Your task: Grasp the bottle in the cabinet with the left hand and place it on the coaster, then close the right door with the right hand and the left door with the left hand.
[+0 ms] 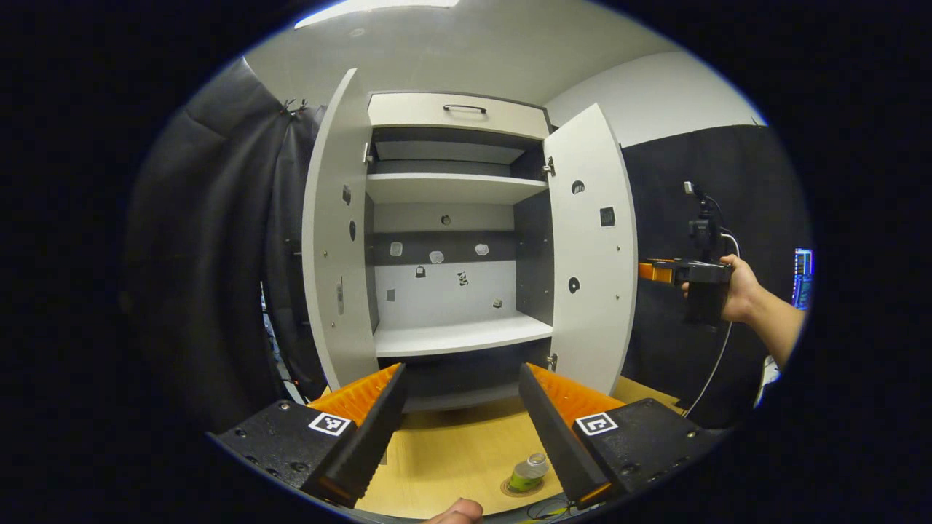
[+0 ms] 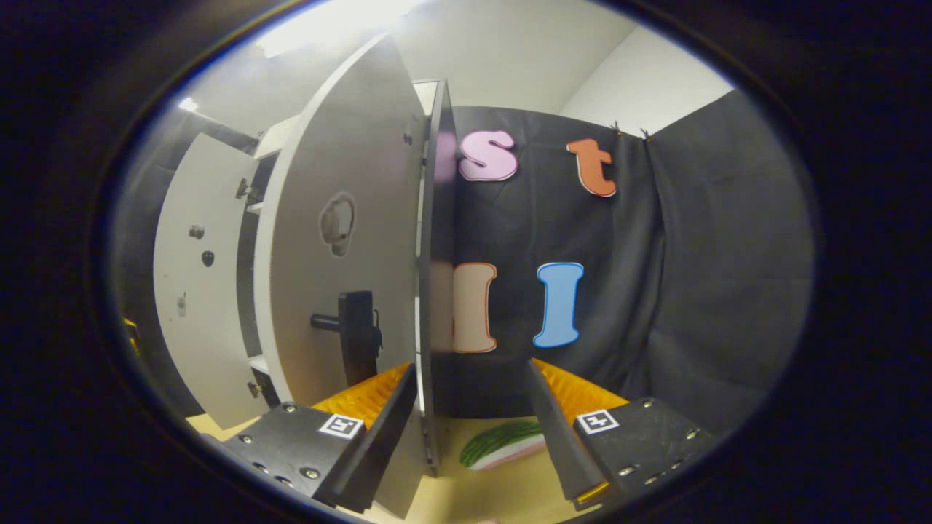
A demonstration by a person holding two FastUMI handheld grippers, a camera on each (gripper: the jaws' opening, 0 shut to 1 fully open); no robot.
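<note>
The cabinet (image 1: 459,335) stands with both doors swung open and bare shelves. A small green bottle (image 1: 529,471) stands upright on a round coaster (image 1: 510,489) on the wooden table, low between my left gripper's fingers. My left gripper (image 1: 462,371) is open and holds nothing, raised in front of the cabinet. A hand holds my right gripper (image 1: 652,271) just behind the outer face of the right door (image 1: 593,247). In the right gripper view that gripper (image 2: 472,367) is open, and the right door's edge (image 2: 431,306) stands between its fingers, close to the left one. The left door (image 2: 196,291) shows beyond.
The right door carries a black handle (image 2: 357,331) on its outer face. A watermelon-slice toy (image 2: 502,442) lies on the table by the right gripper. A drawer with a black handle (image 1: 464,108) tops the cabinet. Black cloth walls surround the booth.
</note>
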